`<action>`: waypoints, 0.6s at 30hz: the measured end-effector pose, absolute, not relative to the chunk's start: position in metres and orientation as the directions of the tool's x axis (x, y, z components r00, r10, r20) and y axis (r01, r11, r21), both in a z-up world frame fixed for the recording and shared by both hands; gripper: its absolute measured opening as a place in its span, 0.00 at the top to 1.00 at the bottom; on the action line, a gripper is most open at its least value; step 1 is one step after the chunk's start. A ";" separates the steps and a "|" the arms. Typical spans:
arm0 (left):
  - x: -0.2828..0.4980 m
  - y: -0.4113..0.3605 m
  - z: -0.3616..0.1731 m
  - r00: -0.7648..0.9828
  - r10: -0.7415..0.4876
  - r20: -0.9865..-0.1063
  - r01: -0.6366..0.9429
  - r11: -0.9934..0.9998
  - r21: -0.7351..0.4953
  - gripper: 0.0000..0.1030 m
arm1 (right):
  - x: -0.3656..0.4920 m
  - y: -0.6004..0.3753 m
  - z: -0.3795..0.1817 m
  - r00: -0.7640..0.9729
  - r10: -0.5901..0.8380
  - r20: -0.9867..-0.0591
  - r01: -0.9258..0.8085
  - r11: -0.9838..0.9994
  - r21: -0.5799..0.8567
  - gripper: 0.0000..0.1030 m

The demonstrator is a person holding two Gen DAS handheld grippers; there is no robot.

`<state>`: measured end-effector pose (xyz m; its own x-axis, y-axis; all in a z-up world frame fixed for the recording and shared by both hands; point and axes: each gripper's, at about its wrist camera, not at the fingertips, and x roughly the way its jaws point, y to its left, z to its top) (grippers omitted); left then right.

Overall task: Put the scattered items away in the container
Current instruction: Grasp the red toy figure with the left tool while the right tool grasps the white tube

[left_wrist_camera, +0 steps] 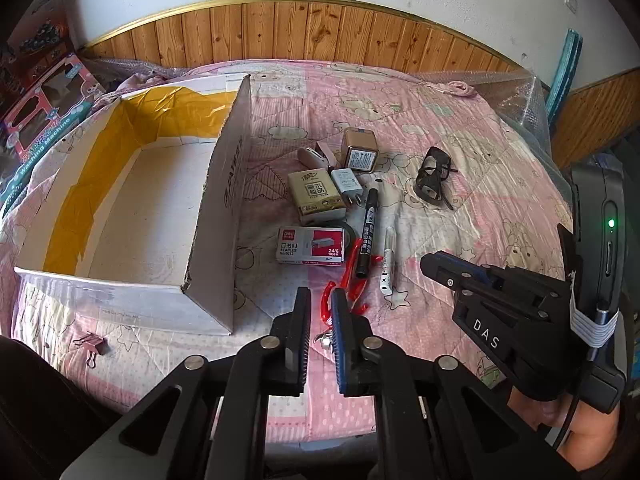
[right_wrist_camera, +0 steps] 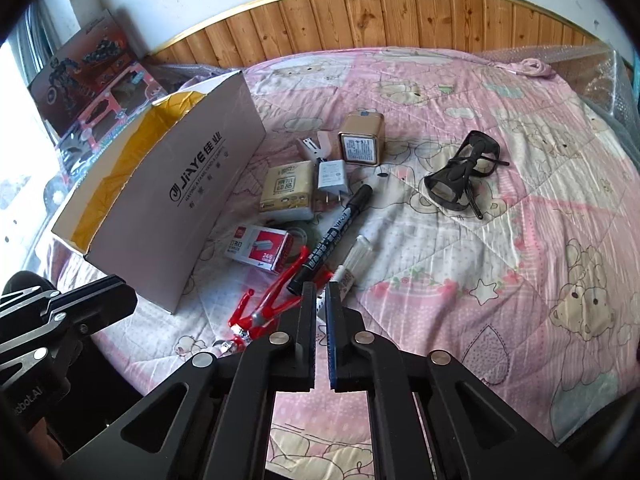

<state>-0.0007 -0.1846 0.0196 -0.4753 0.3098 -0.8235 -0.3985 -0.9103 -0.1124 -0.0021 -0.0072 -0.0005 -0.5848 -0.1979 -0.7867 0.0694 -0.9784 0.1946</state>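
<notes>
I hold both grippers low over the near edge of the bed (left_wrist_camera: 460, 128), each empty, because nothing is packed yet. My left gripper (left_wrist_camera: 320, 320) has its jaws narrowly parted above the red pliers (left_wrist_camera: 352, 276); my right gripper (right_wrist_camera: 320, 312) has its jaws nearly pressed together, pinching nothing. Just beyond lie the black marker (left_wrist_camera: 368, 236), a white pen (left_wrist_camera: 387, 260) and the staple box (left_wrist_camera: 311, 245), then a tissue pack (left_wrist_camera: 316, 194), charger (left_wrist_camera: 347, 184) and gold tin (left_wrist_camera: 359, 150), with black glasses (right_wrist_camera: 460, 176) apart toward the right edge. The open cardboard box (left_wrist_camera: 224, 216) waits empty along the left edge, close enough for short transfers.
</notes>
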 end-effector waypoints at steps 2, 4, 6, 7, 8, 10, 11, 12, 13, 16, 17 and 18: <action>0.000 -0.184 0.018 -0.478 0.317 -0.819 -0.405 -0.907 -0.115 0.98 | -0.003 -0.008 0.001 -0.587 -0.194 -0.786 0.070 -0.979 0.190 0.98; 0.000 -0.186 0.018 -0.484 0.322 -0.814 -0.399 -0.909 -0.123 0.98 | -0.003 -0.009 0.001 -0.588 -0.192 -0.786 0.072 -0.980 0.186 0.98; -0.001 -0.188 0.019 -0.489 0.329 -0.808 -0.395 -0.909 -0.132 0.99 | -0.002 -0.009 0.002 -0.588 -0.195 -0.785 0.076 -0.980 0.186 0.98; -0.002 -0.189 0.019 -0.488 0.334 -0.806 -0.397 -0.908 -0.136 1.00 | -0.002 -0.010 0.002 -0.589 -0.196 -0.784 0.078 -0.979 0.186 0.98; -0.002 -0.189 0.019 -0.489 0.335 -0.805 -0.397 -0.908 -0.136 1.00 | -0.002 -0.010 0.003 -0.591 -0.198 -0.782 0.081 -0.979 0.186 0.98; -0.002 -0.188 0.017 -0.488 0.333 -0.807 -0.399 -0.907 -0.133 1.00 | -0.002 -0.011 0.005 -0.597 -0.201 -0.777 0.087 -0.979 0.187 0.98; -0.001 -0.188 0.017 -0.493 0.326 -0.806 -0.394 -0.910 -0.128 1.00 | -0.002 -0.012 0.006 -0.600 -0.200 -0.775 0.088 -0.979 0.184 0.98; -0.001 -0.189 0.018 -0.499 0.322 -0.804 -0.386 -0.914 -0.127 1.00 | -0.002 -0.013 0.007 -0.601 -0.197 -0.775 0.088 -0.980 0.181 0.94; -0.002 -0.190 0.019 -0.496 0.330 -0.804 -0.388 -0.912 -0.135 0.99 | -0.002 -0.013 0.007 -0.600 -0.194 -0.776 0.085 -0.980 0.180 0.94; -0.004 -0.196 0.024 -0.516 0.326 -0.792 -0.368 -0.919 -0.138 0.89 | -0.005 -0.013 0.004 -0.584 -0.201 -0.787 0.073 -0.978 0.195 0.65; -0.005 -0.197 0.025 -0.520 0.330 -0.788 -0.370 -0.918 -0.141 0.77 | -0.006 -0.013 0.004 -0.582 -0.197 -0.789 0.063 -0.978 0.198 0.51; -0.005 -0.200 0.026 -0.526 0.325 -0.786 -0.361 -0.922 -0.139 0.70 | -0.006 -0.012 0.003 -0.582 -0.197 -0.789 0.057 -0.978 0.203 0.51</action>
<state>-0.0054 -0.1998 0.0256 -0.5262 0.3246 -0.7860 -0.3610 -0.9221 -0.1392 -0.0060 -0.0117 0.0033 -0.5815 -0.1972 -0.7893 0.0567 -0.9776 0.2025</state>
